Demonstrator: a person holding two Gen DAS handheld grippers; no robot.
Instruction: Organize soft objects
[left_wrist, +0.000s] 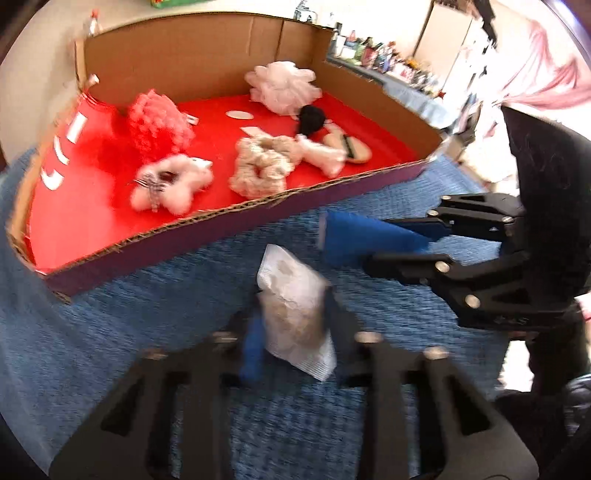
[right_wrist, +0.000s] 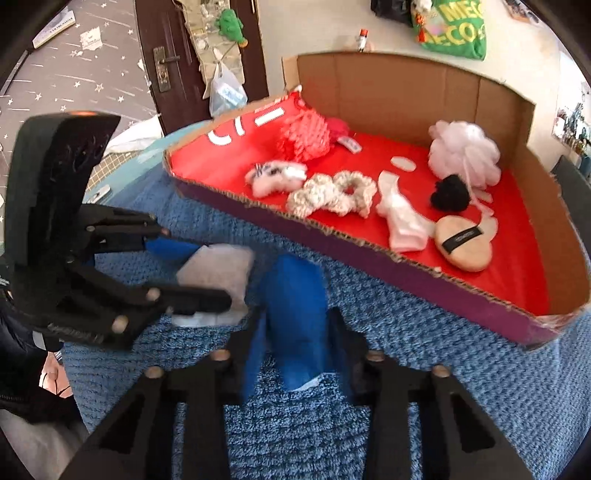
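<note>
A: While both grippers hang over the blue rug (left_wrist: 110, 332), what's each holding?

B: Left gripper (left_wrist: 295, 325) is clamped on a white packet (left_wrist: 295, 314), right gripper (right_wrist: 295, 314) on a blue pad (right_wrist: 295, 314). Rest sits in the red-lined box (right_wrist: 424, 103). Dark door (right_wrist: 177, 62) behind.

Green bag (right_wrist: 456, 29): "ME", "ECO"

My left gripper (left_wrist: 295, 325): black frame, blue pads, clamping a white packet (left_wrist: 295, 310) with tan contents. My right gripper (right_wrist: 295, 325) grips a solid blue piece (right_wrist: 295, 306). Blue knit mat (right_wrist: 443, 369). Box (left_wrist: 192, 55): brown cardboard walls, red floor, purple outer face. Inside: coral-pink pompom (left_wrist: 159, 118), pale pink mesh puff (left_wrist: 284, 86), black pompom (left_wrist: 312, 118), cream scrunchies (left_wrist: 258, 166).
</note>
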